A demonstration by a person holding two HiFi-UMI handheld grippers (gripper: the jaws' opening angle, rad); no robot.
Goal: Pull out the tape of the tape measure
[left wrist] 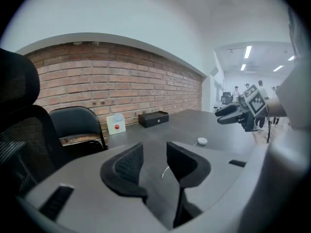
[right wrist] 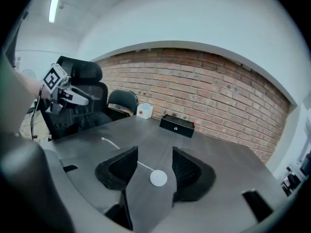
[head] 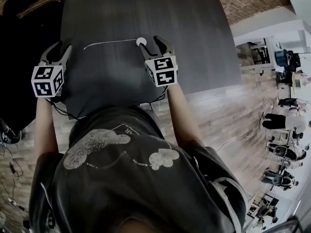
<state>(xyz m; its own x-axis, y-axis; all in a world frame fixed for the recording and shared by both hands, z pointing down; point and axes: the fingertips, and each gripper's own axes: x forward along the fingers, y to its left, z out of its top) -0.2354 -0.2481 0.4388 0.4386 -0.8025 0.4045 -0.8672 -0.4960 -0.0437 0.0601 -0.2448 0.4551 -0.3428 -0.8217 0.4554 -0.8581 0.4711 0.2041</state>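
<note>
Small round white tape measure [head: 141, 41] on dark grey counter [head: 194, 42], thin white tape [head: 109, 43] drawn out.
Above it, the left gripper [head: 62, 50] and right gripper [head: 154, 47] hang open, empty; unheld, the tape could snap back in.

A brick wall [right wrist: 218, 91] is running behind the dark bench [head: 146, 13], with white wall arching above it. At the left of the left gripper view, black chairs [left wrist: 75, 123] are standing. At the head view's right, wood floor [head: 218, 115] is showing. In the left gripper view's upper right, strip lights [left wrist: 248, 51] are glowing.
</note>
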